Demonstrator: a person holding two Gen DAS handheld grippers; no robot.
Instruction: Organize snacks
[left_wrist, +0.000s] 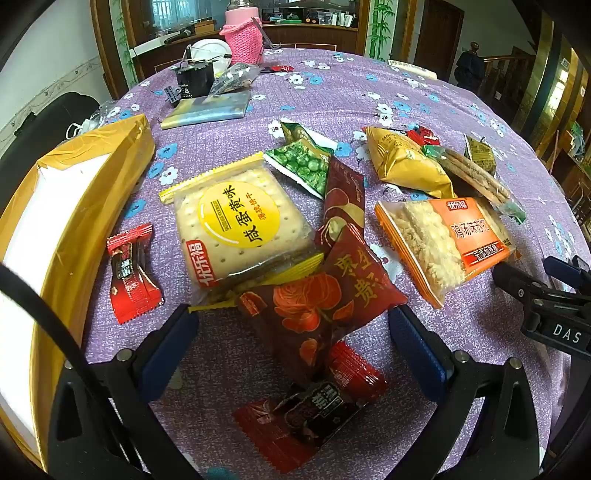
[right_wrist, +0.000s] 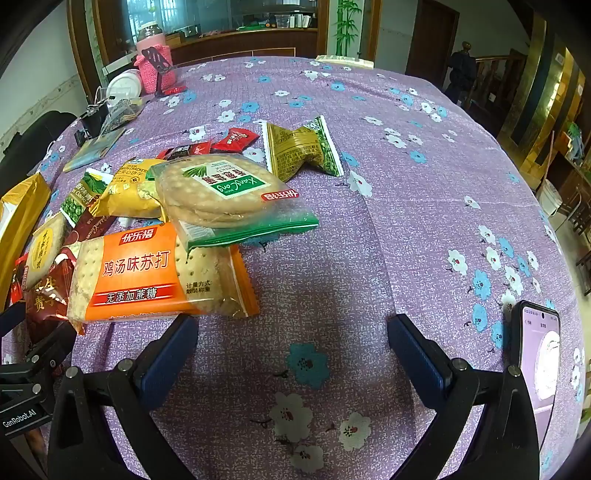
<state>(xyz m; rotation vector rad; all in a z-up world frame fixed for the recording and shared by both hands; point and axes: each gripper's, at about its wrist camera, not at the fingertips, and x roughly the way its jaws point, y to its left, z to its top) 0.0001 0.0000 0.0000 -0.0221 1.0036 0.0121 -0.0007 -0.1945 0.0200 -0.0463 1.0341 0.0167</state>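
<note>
While we hold both claws low over the purple flowered tablecloth (right_wrist: 388, 155), the scene reads so:

Left claw (left_wrist: 291, 332): we hold it spread wide, gripping nothing; its blue pads (left_wrist: 168, 354) flank two packets.
Dark red packet (left_wrist: 314, 302): between our left fingers, reaching forward past the tips, its far end lying on the yellow cracker pack.
Red-and-black candy (left_wrist: 310, 413): deep between the left fingers, nearest the camera.
Yellow cracker pack (left_wrist: 240, 229): just ahead of the left fingertip.
Small red candy (left_wrist: 133, 273): outside the left finger, beside the box.
Yellow box (left_wrist: 74, 206): far left of the left claw, white inside.
Green pea packet (left_wrist: 303, 166): well ahead of the left claw.
Right claw (right_wrist: 291, 332): we hold it wide too, with bare cloth between the fingers.
Orange soda cracker pack (right_wrist: 147, 277): touching or just ahead of the right claw's left fingertip; we cannot tell which.
Round biscuit pack (right_wrist: 225, 192): ahead, resting on the orange pack's far edge.
Phone (right_wrist: 537, 362): outside the right finger, screen lit.
</note>
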